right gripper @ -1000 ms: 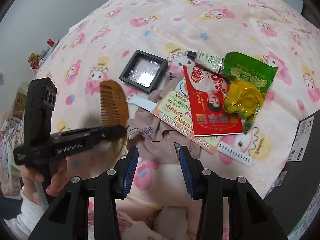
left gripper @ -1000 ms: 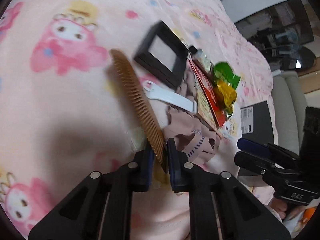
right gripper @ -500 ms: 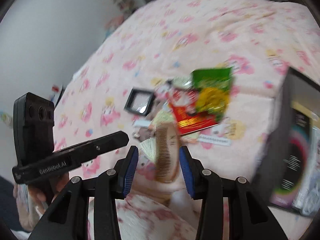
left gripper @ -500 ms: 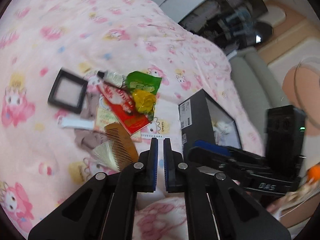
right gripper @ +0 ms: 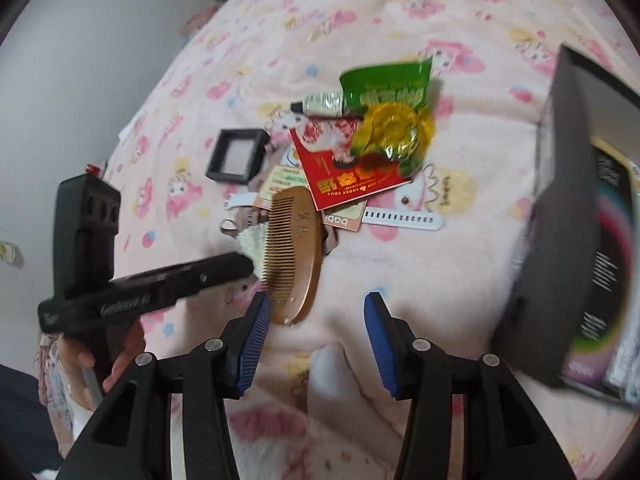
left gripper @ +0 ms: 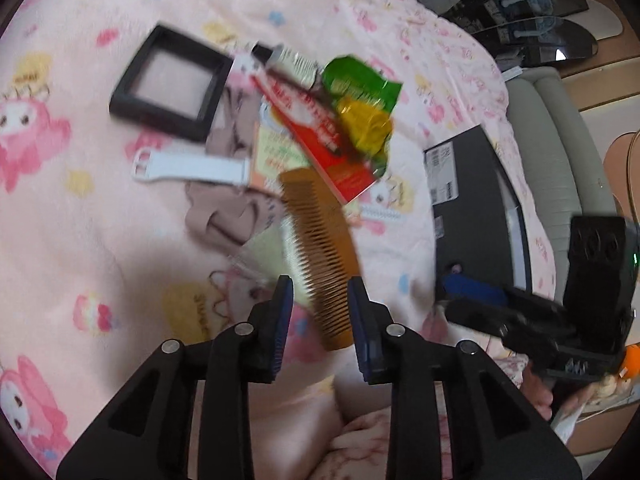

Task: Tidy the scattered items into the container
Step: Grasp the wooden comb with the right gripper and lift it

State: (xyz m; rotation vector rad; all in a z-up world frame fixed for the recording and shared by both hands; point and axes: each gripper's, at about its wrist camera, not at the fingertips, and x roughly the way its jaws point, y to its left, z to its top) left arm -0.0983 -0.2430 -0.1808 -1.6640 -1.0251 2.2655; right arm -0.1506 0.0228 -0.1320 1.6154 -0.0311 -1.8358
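A brown wooden comb with fine teeth (left gripper: 320,248) is lying on a bed under a pink cartoon-print blanket (left gripper: 100,240), toward the bed's near edge and just below the scattered pile. Two characters are engraved on its spine, too small to read. Its lower end is showing between the jaws of the left gripper (left gripper: 320,284). These jaws have just been opening and are now released, with a gap on either side of the comb.

The right gripper (right gripper: 316,300) is also standing released. Its jaws have just been opening and nothing is between them; the comb's tip is lying just beside its left finger.

The red foil packet (right gripper: 344,164) is showing "LUCKY YOU" along its lower border. The peach card under it (right gripper: 340,220) is showing "babi". The lettering on the left gripper's body is blurred.

The black cardboard box (right gripper: 560,220), open and serving as the container, is sitting at the bed's right edge, well apart from the comb. A white barcode label is showing on its side in the left wrist view.
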